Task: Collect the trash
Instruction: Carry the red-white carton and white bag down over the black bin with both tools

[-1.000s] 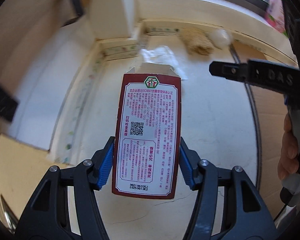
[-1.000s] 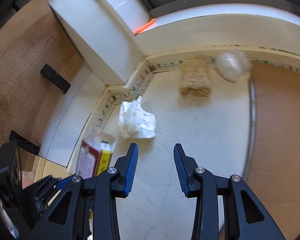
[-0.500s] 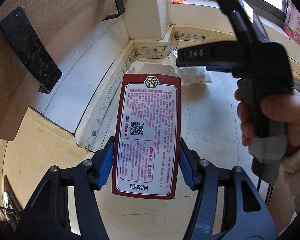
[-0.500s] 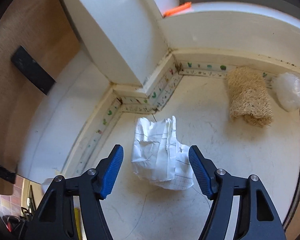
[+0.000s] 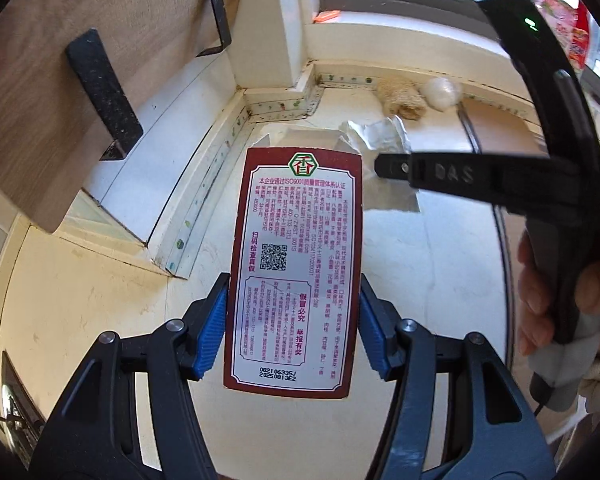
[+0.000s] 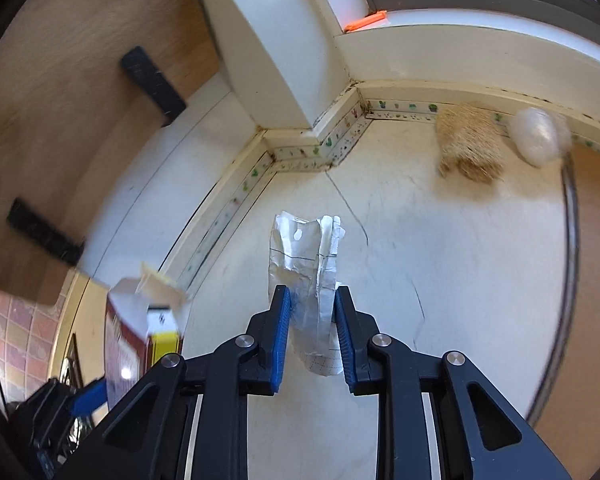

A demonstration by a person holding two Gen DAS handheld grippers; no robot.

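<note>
Left wrist view: left gripper [image 5: 292, 320] tilts downward, clamped on a red carton [image 5: 296, 264]; right gripper [image 6: 312, 332], angled down, is closing on crumpled paper [image 6: 308, 276].

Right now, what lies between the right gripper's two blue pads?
Crumpled white paper stands between the closing right gripper pads, seen in the right wrist view.
</note>
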